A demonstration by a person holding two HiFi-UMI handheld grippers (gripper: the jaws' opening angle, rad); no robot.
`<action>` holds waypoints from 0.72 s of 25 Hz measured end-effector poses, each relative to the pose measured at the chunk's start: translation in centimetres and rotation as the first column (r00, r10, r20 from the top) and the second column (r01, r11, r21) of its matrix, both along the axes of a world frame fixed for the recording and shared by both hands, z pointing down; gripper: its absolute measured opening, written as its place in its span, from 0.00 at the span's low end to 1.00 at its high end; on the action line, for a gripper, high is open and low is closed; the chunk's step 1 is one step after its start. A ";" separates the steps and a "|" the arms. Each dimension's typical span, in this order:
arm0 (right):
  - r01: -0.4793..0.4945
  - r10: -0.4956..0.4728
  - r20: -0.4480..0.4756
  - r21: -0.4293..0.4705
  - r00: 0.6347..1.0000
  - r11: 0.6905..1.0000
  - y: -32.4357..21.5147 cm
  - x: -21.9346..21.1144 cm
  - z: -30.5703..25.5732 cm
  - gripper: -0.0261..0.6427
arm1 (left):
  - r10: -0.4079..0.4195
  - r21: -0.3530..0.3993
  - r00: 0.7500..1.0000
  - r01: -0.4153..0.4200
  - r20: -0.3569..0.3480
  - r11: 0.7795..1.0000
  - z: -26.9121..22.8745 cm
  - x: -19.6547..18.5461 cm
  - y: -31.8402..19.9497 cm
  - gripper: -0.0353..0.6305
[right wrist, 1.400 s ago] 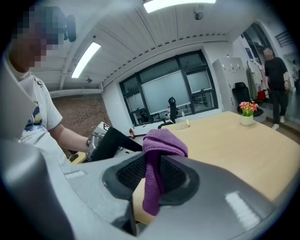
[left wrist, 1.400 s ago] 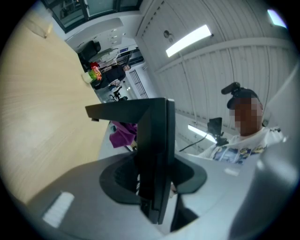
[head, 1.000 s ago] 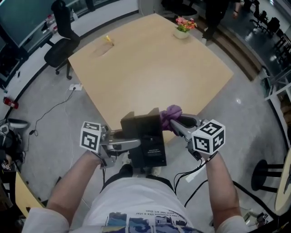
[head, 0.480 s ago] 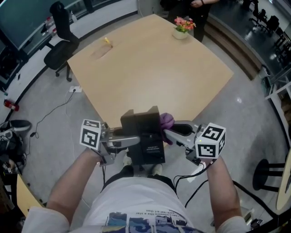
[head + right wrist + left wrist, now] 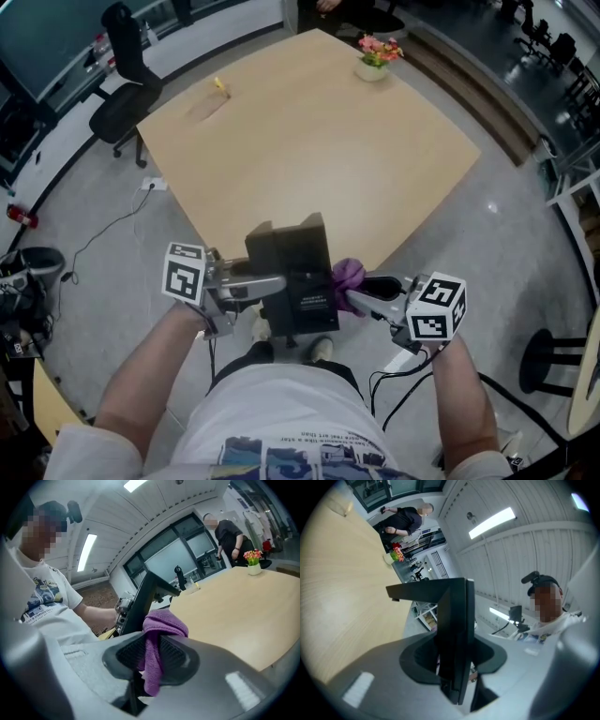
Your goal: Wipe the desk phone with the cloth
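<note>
The black desk phone [image 5: 295,277] hangs in the air before the table's near corner, tilted on edge. My left gripper [image 5: 278,284] is shut on its left part; in the left gripper view the phone's thin edge [image 5: 457,634] stands clamped between the jaws of that gripper [image 5: 454,670]. A purple cloth [image 5: 348,274] is bunched in my right gripper [image 5: 350,291], which is shut on it and holds it against the phone's right side. In the right gripper view the cloth [image 5: 157,634] sticks out of the gripper [image 5: 151,660], next to the phone [image 5: 140,602].
The light wooden table [image 5: 309,141] stretches ahead, with a flower pot [image 5: 377,56] at its far corner and a small yellow item [image 5: 223,84] at the far left. A black office chair [image 5: 127,80] stands to the left. A person [image 5: 232,534] stands beyond the table.
My right gripper has slid the purple cloth down the phone's right side, toward my body. The phone and left gripper have hardly shifted.
</note>
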State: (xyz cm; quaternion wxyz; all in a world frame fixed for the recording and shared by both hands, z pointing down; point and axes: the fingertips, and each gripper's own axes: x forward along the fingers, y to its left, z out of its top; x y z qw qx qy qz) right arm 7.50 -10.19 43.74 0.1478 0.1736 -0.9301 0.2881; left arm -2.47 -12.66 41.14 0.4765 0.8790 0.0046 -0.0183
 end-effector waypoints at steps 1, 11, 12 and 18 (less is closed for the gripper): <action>-0.016 0.016 0.017 0.009 1.000 1.000 -0.7 0.0 -0.5 0.17 | 0.003 -0.002 1.000 -0.003 0.002 1.000 0.1 0.1 0.1 0.32; -0.006 0.002 0.114 0.037 0.994 0.999 -4.2 -2.4 -2.5 0.17 | 0.008 -0.003 1.000 -0.008 -0.012 1.000 -0.1 0.8 0.6 0.32; 0.007 -0.010 0.111 0.030 0.994 1.000 -3.9 -2.6 -2.1 0.17 | 0.001 -0.002 1.000 -0.001 -0.014 1.000 -0.1 0.6 0.5 0.32; 0.060 -0.059 0.079 -0.011 0.995 0.998 -0.8 -2.5 0.5 0.17 | -0.049 0.011 0.999 0.049 0.000 0.999 -0.3 -0.4 -0.4 0.32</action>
